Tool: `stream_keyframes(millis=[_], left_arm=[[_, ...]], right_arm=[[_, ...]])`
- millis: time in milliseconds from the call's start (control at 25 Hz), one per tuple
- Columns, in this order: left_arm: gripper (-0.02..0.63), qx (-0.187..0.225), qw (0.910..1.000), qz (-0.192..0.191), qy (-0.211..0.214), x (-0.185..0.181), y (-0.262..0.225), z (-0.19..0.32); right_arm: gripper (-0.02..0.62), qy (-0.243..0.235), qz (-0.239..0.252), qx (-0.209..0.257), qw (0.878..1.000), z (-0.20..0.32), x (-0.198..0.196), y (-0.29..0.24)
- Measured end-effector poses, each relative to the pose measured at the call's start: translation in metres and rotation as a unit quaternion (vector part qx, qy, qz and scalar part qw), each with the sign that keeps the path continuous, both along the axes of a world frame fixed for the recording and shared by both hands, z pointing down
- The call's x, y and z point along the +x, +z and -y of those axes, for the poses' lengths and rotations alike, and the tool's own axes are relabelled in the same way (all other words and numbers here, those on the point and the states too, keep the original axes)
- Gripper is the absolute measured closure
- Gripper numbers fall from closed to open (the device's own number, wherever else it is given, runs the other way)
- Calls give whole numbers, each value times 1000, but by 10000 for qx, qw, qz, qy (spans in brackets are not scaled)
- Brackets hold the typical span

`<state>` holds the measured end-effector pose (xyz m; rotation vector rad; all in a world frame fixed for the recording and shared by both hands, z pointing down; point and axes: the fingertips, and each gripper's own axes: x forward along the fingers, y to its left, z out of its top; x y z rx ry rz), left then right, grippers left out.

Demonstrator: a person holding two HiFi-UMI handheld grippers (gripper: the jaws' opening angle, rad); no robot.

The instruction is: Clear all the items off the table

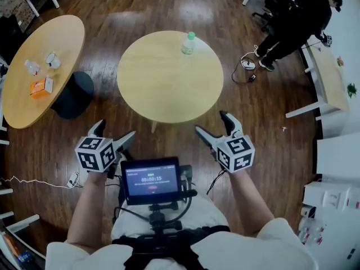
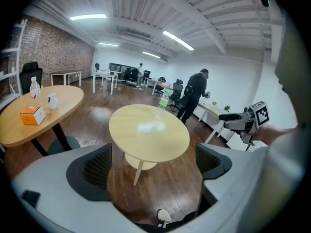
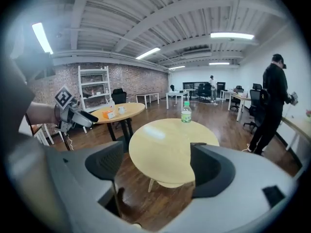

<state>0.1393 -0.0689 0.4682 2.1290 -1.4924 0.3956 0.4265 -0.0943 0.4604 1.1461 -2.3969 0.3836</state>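
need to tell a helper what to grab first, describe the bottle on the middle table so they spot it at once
Find the round table in the middle of the wooden floor. The bottle stands alone at its far edge. Its green cap and label set it apart from the clear bottle on the left table, beside a cup and an orange box.

The right gripper (image 3: 156, 166) holds its fingers (image 3: 212, 169) apart and empty before the round worktop (image 3: 165, 140); a green-capped bottle (image 3: 186, 111) stands at the worktop's far edge.
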Motion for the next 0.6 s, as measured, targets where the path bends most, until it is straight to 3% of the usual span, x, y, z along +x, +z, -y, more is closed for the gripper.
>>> stream_keyframes(millis=[200,360,600], left_arm=[[69,-41,9992,299,243,31,-7,-11],[67,37,9981,243,556,49,-15,-17],[67,158,9984,-35,551,44,-21,-27]], right_arm=[[154,311,211,1,9993,-28,38,0],[154,408,234,10,9989,-43,46,2],[153,670,186,-50,9976,-64,54,1]])
